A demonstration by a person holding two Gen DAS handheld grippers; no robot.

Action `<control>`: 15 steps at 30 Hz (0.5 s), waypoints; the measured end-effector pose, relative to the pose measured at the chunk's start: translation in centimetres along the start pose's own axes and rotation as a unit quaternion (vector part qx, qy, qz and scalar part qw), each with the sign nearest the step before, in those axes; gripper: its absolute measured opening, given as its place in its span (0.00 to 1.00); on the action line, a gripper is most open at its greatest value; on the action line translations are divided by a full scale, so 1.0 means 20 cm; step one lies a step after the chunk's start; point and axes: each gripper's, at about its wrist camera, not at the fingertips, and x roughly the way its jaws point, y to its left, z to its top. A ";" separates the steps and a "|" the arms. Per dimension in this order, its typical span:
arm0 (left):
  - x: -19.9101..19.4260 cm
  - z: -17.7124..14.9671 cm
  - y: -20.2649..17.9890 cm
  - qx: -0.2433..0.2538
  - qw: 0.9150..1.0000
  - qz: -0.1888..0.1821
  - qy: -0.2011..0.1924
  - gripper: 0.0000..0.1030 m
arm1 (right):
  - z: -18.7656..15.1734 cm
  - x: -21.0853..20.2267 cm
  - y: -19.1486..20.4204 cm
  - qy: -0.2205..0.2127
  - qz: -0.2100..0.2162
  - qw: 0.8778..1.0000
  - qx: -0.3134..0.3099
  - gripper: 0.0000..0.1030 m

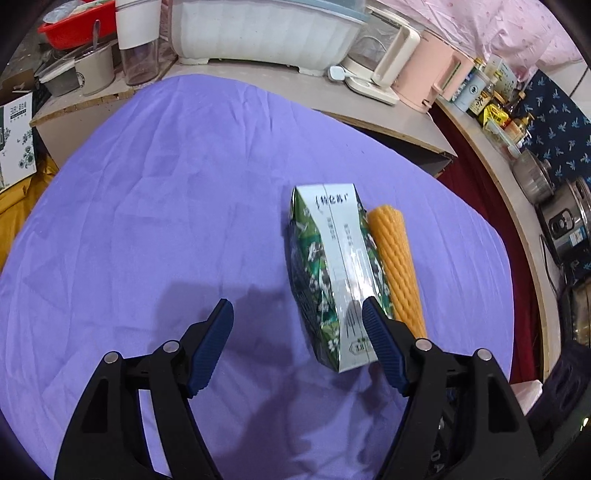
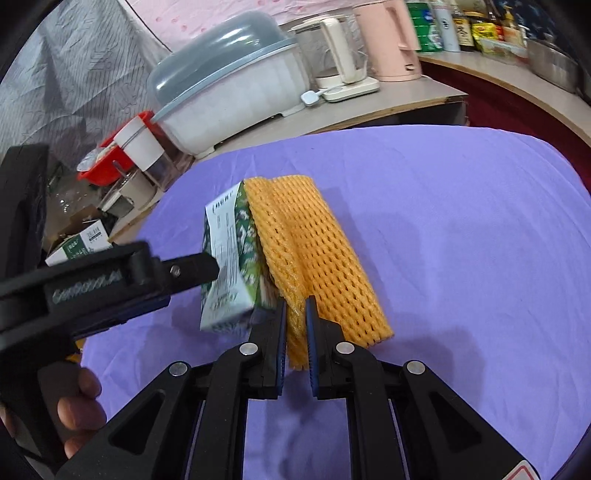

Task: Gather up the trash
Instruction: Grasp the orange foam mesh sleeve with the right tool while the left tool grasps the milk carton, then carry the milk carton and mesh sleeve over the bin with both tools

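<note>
Pinching orange foam net (image 2: 325, 266), right claw (image 2: 296, 314) beside green carton (image 2: 231, 258).

Lighting: bright, even, from overhead; your cloth (image 1: 184, 192) reads clean violet. Shadows: soft grey patch under your left gripper (image 1: 297, 314); faint one beneath the carton (image 2: 229, 258). Glare: white sheen on the carton's film wrap. Distortion: strong fisheye bowing, black corner vignette. Blur: carton smeared in your right view; shelf jars (image 2: 465, 26) soft.
</note>
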 end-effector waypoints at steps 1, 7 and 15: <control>0.01 -0.01 -0.02 0.003 1.000 0.001 0.001 0.66 | -0.02 -0.02 -0.01 -0.003 -0.009 1.000 0.004 0.09; 0.04 -0.03 -0.16 0.030 1.000 -0.002 0.001 0.66 | -0.07 -0.22 -0.20 -0.038 -0.045 0.995 0.074 0.09; 0.16 -0.06 -0.27 0.057 0.998 0.037 0.002 0.53 | -0.09 -0.31 -0.35 -0.055 -0.067 0.991 0.104 0.09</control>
